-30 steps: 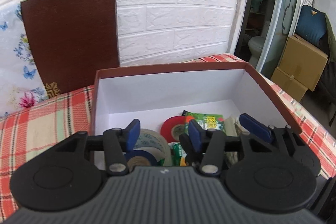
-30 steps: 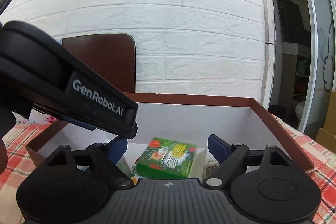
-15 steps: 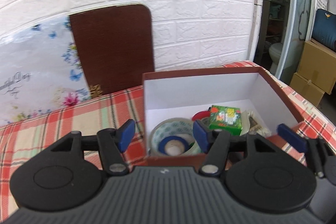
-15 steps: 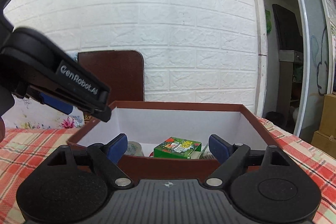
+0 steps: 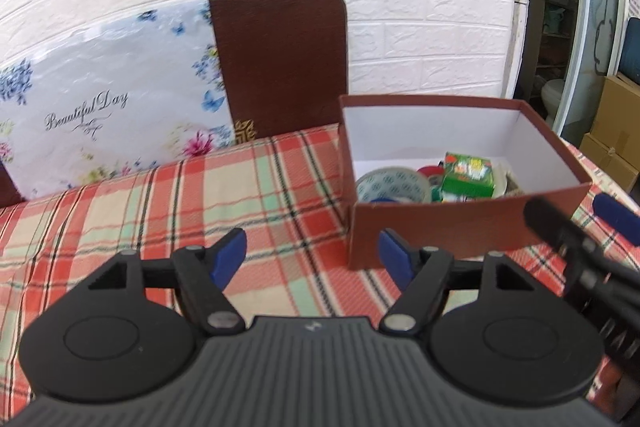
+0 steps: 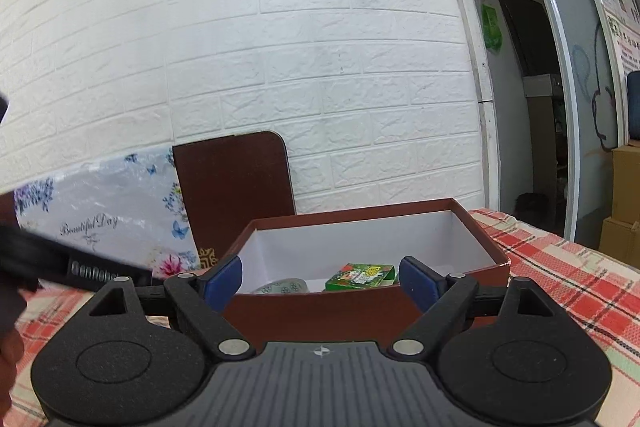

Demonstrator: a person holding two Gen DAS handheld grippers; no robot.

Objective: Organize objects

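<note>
A brown box with a white inside [image 5: 460, 227] [image 6: 360, 307] stands on the plaid tablecloth. In it lie a green carton [image 5: 468, 173] [image 6: 360, 275], a clear tape roll [image 5: 392, 185] [image 6: 282, 287] and a red tape roll [image 5: 430, 171]. My left gripper [image 5: 312, 257] is open and empty, above the cloth, near the box's front left corner. My right gripper [image 6: 320, 279] is open and empty, just in front of the box's near wall; it also shows at the right edge of the left wrist view [image 5: 576, 227].
A brown board [image 5: 280, 63] and a floral panel [image 5: 108, 119] lean on the white brick wall behind the table. Cardboard boxes [image 5: 616, 143] stand on the floor at the right by a doorway. The plaid cloth [image 5: 180, 211] stretches left of the box.
Both grippers have pulled back out of the box and away from it. The left one has shifted left over the cloth. The green carton now lies in the box, free of the right gripper.
</note>
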